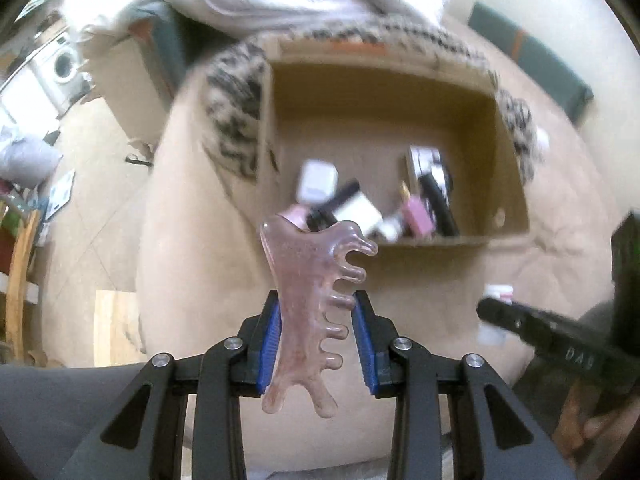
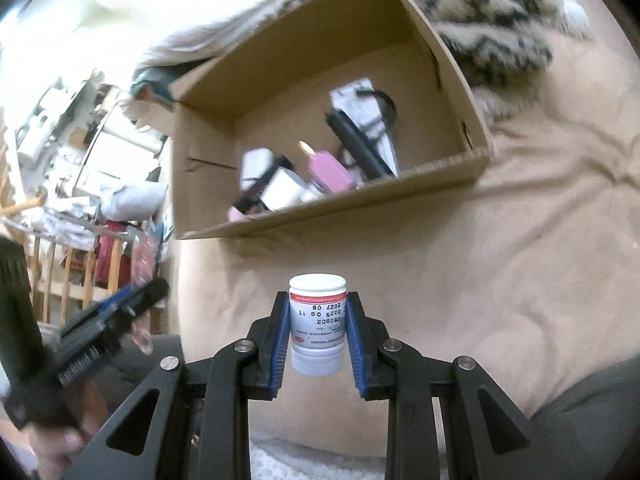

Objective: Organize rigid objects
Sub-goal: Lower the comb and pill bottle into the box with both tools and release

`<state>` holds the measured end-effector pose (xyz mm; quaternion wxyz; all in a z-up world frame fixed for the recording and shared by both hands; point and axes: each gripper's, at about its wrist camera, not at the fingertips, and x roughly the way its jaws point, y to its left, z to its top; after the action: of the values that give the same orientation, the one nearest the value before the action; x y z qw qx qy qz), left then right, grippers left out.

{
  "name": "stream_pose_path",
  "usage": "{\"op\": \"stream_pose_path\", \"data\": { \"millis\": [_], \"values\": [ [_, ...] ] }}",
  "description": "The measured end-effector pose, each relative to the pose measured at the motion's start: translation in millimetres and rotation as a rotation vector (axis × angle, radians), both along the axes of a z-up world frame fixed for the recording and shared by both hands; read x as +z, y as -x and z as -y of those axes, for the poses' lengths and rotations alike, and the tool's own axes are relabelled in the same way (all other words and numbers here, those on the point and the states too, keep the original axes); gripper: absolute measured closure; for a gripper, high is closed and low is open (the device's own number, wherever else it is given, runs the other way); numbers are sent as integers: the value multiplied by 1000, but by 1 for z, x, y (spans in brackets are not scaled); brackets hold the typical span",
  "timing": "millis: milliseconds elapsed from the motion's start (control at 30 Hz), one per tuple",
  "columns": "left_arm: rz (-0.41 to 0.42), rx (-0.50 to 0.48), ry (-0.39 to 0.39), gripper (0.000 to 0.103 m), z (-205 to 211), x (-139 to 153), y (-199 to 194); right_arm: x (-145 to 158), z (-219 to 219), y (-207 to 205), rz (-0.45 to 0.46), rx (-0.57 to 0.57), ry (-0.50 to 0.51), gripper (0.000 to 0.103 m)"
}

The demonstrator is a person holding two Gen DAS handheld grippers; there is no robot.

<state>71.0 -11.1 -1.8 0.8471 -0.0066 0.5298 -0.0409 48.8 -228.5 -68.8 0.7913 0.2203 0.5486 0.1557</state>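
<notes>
- Carrying 2 items at once: the left gripper (image 1: 316, 344) has its jaws closed part-way onto a translucent pink comb-shaped scraper (image 1: 308, 308); the blue pads bear on its narrow waist, teeth facing 3 o'clock, and it hangs clear of the bed.
- The right gripper (image 2: 316, 340) has its jaws narrowly set and clamped on a small white bottle (image 2: 317, 324), pads on both sides of the label, cap end pointing away from the camera.
- The cardboard box (image 2: 440, 32) lies open at 12 o'clock in both wrist views, on a beige bed cover (image 2: 520, 260), with a black-and-cream patterned blanket (image 2: 480, 0) bunched behind it.
- Done so far, judging by contents: the box already holds several things, among them a pink block with a pale tip (image 2: 328, 168), a white boxy item (image 2: 256, 164), a black stick-like piece (image 2: 356, 136) and a printed card or packet (image 2: 360, 96). Motion blur prevents finer identification.
- Left to do, as I judge it: bring scraper and bottle over the box rim and let go. In the left view a pale object (image 1: 498, 294) shows at 3 o'clock beyond the other gripper; I cannot tell what it is.
- Writing: bottle label carries a red band and inverted digits reading "2025 09 11" and "2027 08", probably dates; other print too small. The letters "DAB" or similar show on the right gripper body in the left view, blurred.
</notes>
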Motion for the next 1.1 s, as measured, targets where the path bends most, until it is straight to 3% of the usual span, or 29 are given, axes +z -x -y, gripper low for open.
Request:
{"op": "stream_pose_path", "data": {
  "millis": [167,433,767,933,1100],
  "values": [
    [95,40,10,72,-12,33,-14,27,1,-13,90,4,31,74],
    [155,23,-1,72,9,41,-52,52,12,-63,179,-10,153,74],
    [121,-40,-68,72,42,-9,-101,5,19,-96,113,-42,253,74],
    [89,-12,-52,71,39,-37,-115,0,18,-99,108,-43,265,74],
    [71,1,-58,71,36,-59,-116,-15,18,-104,43,-43,252,74]
  ]
}}
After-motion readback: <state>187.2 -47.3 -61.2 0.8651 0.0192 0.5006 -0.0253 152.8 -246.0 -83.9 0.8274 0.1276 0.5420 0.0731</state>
